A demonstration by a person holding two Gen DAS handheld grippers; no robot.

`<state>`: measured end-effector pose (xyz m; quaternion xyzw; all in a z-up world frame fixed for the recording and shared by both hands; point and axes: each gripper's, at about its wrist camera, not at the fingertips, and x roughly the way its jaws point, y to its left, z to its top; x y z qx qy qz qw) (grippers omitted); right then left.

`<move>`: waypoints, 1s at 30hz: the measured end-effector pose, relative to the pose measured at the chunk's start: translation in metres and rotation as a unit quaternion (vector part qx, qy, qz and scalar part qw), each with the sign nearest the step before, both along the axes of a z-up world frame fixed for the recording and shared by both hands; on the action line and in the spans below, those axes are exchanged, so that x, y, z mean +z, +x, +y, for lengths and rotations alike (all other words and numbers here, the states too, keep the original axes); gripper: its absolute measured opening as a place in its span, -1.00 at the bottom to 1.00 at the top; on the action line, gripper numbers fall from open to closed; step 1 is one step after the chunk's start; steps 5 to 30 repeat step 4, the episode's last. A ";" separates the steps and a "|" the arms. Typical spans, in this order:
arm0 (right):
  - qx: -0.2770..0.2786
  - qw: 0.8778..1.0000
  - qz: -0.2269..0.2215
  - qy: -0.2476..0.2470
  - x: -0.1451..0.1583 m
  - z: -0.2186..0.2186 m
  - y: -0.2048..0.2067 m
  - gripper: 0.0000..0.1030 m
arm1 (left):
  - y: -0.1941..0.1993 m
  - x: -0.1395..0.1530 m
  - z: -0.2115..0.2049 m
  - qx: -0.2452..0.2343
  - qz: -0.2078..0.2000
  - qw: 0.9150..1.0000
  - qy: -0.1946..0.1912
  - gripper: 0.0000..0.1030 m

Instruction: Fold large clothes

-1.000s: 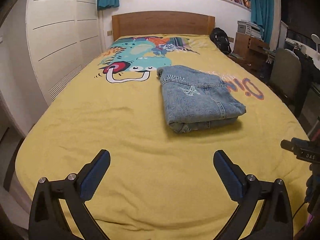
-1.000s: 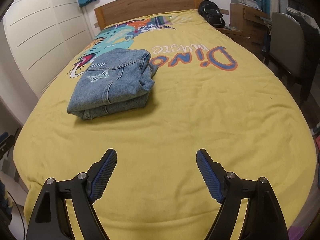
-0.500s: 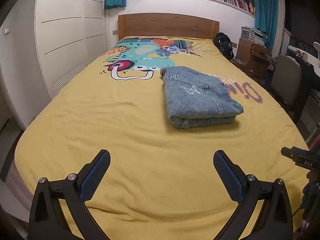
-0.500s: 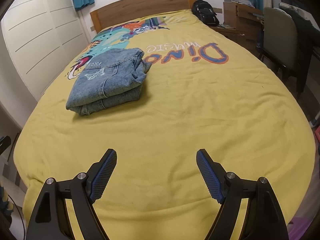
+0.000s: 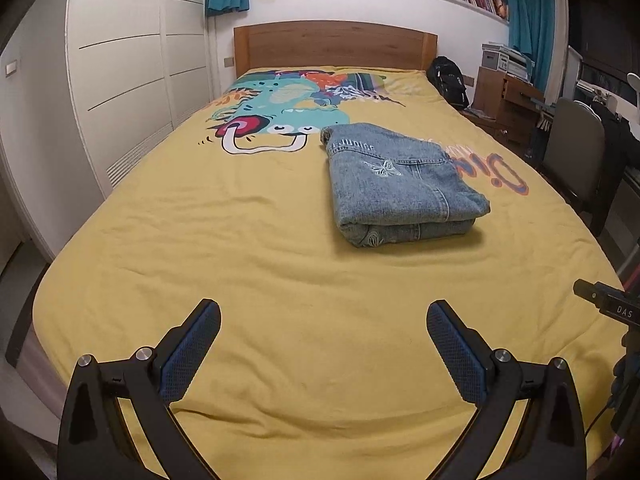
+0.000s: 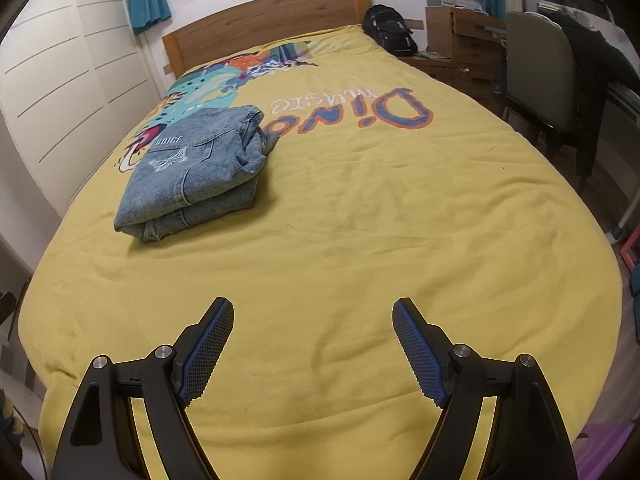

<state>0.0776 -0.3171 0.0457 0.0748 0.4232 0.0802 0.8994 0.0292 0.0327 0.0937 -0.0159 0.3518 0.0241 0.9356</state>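
A blue denim garment (image 5: 396,184) lies folded into a thick rectangle on the yellow bedspread (image 5: 240,240), right of the bed's middle. It also shows in the right wrist view (image 6: 196,172), at the left, on the bedspread (image 6: 380,220). My left gripper (image 5: 323,312) is open and empty above the foot of the bed, well short of the garment. My right gripper (image 6: 313,310) is open and empty, also above the foot of the bed. Part of the right gripper's body (image 5: 608,304) shows at the right edge of the left wrist view.
A wooden headboard (image 5: 336,46) stands at the far end. White wardrobe doors (image 5: 120,80) line the left side. A black backpack (image 5: 448,80), a wooden desk (image 5: 508,100) and a chair (image 5: 576,152) stand to the right of the bed.
Both grippers have drawn back and risen, away from the folded garment, which looks smaller and farther. Both have stayed open. The garment has not moved.
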 end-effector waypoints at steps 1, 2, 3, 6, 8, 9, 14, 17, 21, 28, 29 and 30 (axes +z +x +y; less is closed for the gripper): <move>-0.002 1.000 0.000 -0.001 0.000 -0.001 0.000 0.61 | 0.000 -0.001 0.000 0.000 0.001 1.000 0.000 0.97; -0.003 1.000 0.000 -0.001 -0.001 -0.001 0.000 0.61 | 0.000 -0.001 0.000 0.001 0.002 1.000 -0.001 0.97; -0.004 1.000 0.000 -0.001 -0.001 -0.002 0.000 0.61 | 0.001 -0.001 0.000 0.000 0.004 1.000 -0.002 0.97; -0.005 1.000 -0.001 -0.001 -0.002 -0.002 0.000 0.61 | 0.002 -0.001 0.002 0.000 0.005 1.000 -0.004 0.98; -0.005 1.000 -0.001 -0.001 -0.002 -0.002 0.000 0.61 | 0.002 -0.001 0.002 0.000 0.005 1.000 -0.004 0.98; -0.005 1.000 -0.001 -0.001 -0.002 -0.002 0.000 0.61 | 0.002 -0.001 0.002 0.000 0.005 1.000 -0.004 0.98; -0.005 1.000 -0.001 -0.001 -0.002 -0.002 0.000 0.61 | 0.002 -0.001 0.002 0.000 0.005 1.000 -0.004 0.98; -0.005 1.000 -0.001 -0.001 -0.002 -0.002 0.000 0.61 | 0.002 -0.001 0.002 0.000 0.005 1.000 -0.004 0.98; -0.005 1.000 -0.001 -0.001 -0.002 -0.002 0.000 0.61 | 0.002 -0.001 0.002 0.000 0.005 1.000 -0.004 0.98; -0.005 1.000 -0.001 -0.001 -0.002 -0.002 0.000 0.61 | 0.002 -0.001 0.002 0.000 0.005 1.000 -0.004 0.98; -0.005 1.000 -0.001 -0.001 -0.002 -0.002 0.000 0.61 | 0.002 -0.001 0.002 0.000 0.005 1.000 -0.004 0.98; -0.005 1.000 -0.001 -0.001 -0.002 -0.002 0.000 0.61 | 0.002 -0.001 0.002 0.000 0.005 1.000 -0.004 0.98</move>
